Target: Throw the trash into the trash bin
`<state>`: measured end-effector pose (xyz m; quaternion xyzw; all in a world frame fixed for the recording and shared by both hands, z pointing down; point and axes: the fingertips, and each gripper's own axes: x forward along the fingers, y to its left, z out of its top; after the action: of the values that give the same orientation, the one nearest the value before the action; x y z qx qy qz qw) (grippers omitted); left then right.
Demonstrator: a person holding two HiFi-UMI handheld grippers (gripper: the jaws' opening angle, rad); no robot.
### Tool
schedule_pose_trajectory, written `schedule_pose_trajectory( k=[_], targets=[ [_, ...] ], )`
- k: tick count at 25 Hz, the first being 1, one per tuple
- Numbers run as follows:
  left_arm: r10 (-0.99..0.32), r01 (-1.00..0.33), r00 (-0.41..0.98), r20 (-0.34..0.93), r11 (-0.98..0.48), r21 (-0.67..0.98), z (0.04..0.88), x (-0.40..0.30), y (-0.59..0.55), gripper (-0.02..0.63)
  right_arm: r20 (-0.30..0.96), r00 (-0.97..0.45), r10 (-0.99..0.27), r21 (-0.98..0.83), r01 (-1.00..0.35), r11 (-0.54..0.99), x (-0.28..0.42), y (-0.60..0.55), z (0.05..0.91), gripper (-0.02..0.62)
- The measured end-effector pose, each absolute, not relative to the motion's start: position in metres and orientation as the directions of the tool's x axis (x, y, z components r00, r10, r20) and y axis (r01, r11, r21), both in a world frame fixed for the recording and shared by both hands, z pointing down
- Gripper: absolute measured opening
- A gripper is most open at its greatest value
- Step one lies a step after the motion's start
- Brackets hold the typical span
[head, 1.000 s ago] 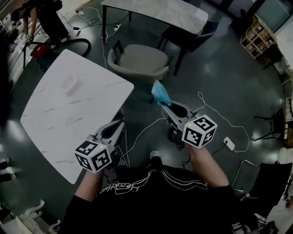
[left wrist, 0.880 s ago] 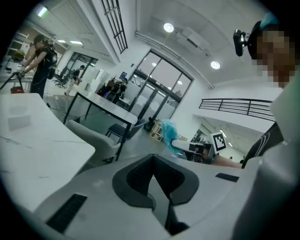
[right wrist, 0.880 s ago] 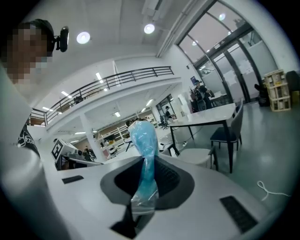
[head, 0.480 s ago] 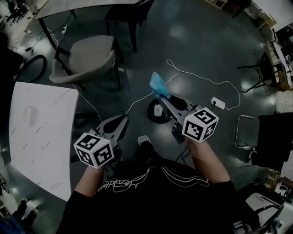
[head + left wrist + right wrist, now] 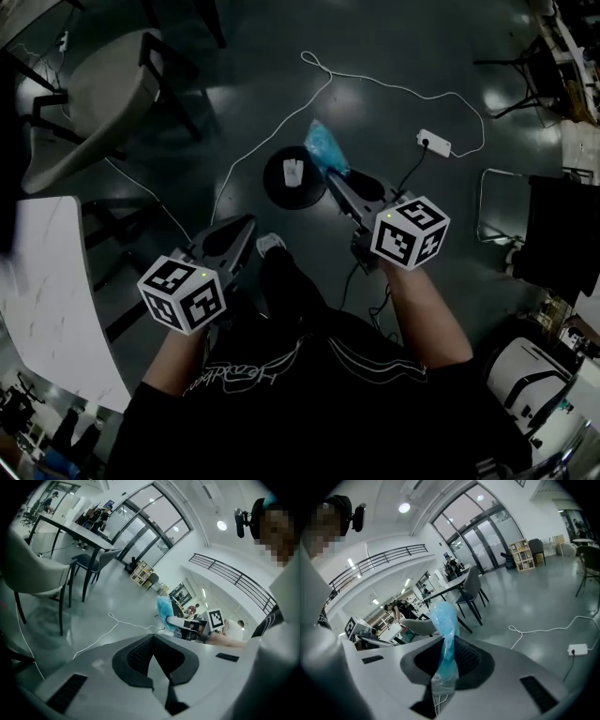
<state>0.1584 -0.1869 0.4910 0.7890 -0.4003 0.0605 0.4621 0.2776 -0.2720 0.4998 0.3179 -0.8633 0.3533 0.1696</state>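
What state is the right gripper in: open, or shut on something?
Shut on the blue plastic wrapper: the right gripper pinches it between its jaws.

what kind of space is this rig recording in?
Probably an open-plan office or lab: marble-top table and upholstered chair, power strip and loose cable on a glossy floor, tall glass doors under a railed mezzanine.

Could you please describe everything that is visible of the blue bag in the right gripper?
The blue bag looks like thin, crinkled plastic. It is light blue and partly see-through, and clearer at its lower end. The fingers of the right gripper pinch it where it is twisted into a narrow strip. Its puffed upper part sticks out past the fingertips. It is held in the air above the dark floor, and only the fingers touch it.
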Motion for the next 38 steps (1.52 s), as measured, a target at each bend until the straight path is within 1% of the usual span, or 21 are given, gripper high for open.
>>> schedule_pose_trajectory(
  k=[3,8,13,17,19,21,24,28,29,30,31,33,38],
  targets=[
    [-0.558,-0.686,0.675,0.484,-0.23,0.691,0.513,0.169,-0.198,0.005,0.588,-0.709,-0.39,-0.486,-0.695,0.53,0.291,-0.281,0.554,0.077],
    [-0.537,-0.686,0.671,0.511,-0.189,0.703,0.538,0.175,-0.202,0.005,0.724,-0.634,-0.272,-0.473,-0.743,0.473,0.308,-0.281,0.663,0.077],
    [-0.53,-0.7,0.646,0.549,-0.126,0.703,0.563,0.159,-0.199,0.005,0.833,-0.542,-0.111,-0.453,-0.784,0.425,0.308,-0.27,0.771,0.077],
    [-0.495,-0.706,0.637,0.591,-0.068,0.704,0.586,0.149,-0.188,0.005,0.887,-0.461,0.023,-0.439,-0.826,0.354,0.313,-0.248,0.839,0.077],
    [-0.481,-0.704,0.636,0.603,-0.042,0.709,0.593,0.146,-0.184,0.005,0.906,-0.416,0.072,-0.413,-0.838,0.357,0.314,-0.237,0.859,0.077],
    [-0.469,-0.703,0.641,0.607,-0.04,0.71,0.599,0.144,-0.183,0.005,0.919,-0.385,0.088,-0.388,-0.838,0.384,0.312,-0.234,0.872,0.077],
    [-0.464,-0.702,0.644,0.609,-0.042,0.711,0.601,0.14,-0.182,0.005,0.911,-0.399,0.102,-0.407,-0.832,0.377,0.304,-0.231,0.881,0.078],
    [-0.468,-0.691,0.641,0.608,-0.007,0.722,0.602,0.136,-0.18,0.005,0.888,-0.437,0.143,-0.459,-0.818,0.346,0.296,-0.228,0.884,0.079],
    [-0.47,-0.688,0.641,0.607,0.0,0.726,0.603,0.137,-0.181,0.005,0.884,-0.444,0.145,-0.466,-0.816,0.341,0.295,-0.231,0.884,0.089],
    [-0.47,-0.684,0.642,0.606,0.006,0.73,0.605,0.137,-0.183,0.005,0.881,-0.45,0.146,-0.472,-0.815,0.335,0.294,-0.235,0.884,0.125],
    [-0.469,-0.679,0.645,0.604,0.013,0.734,0.606,0.138,-0.183,0.005,0.877,-0.457,0.15,-0.48,-0.815,0.326,0.294,-0.237,0.885,0.179],
    [-0.466,-0.667,0.652,0.599,0.024,0.745,0.607,0.138,-0.183,0.005,0.868,-0.466,0.172,-0.496,-0.811,0.309,0.292,-0.237,0.887,0.263],
    [-0.486,-0.653,0.651,0.583,0.034,0.757,0.599,0.135,-0.179,0.005,0.877,-0.432,0.209,-0.48,-0.808,0.343,0.298,-0.229,0.887,0.273]
  ],
)
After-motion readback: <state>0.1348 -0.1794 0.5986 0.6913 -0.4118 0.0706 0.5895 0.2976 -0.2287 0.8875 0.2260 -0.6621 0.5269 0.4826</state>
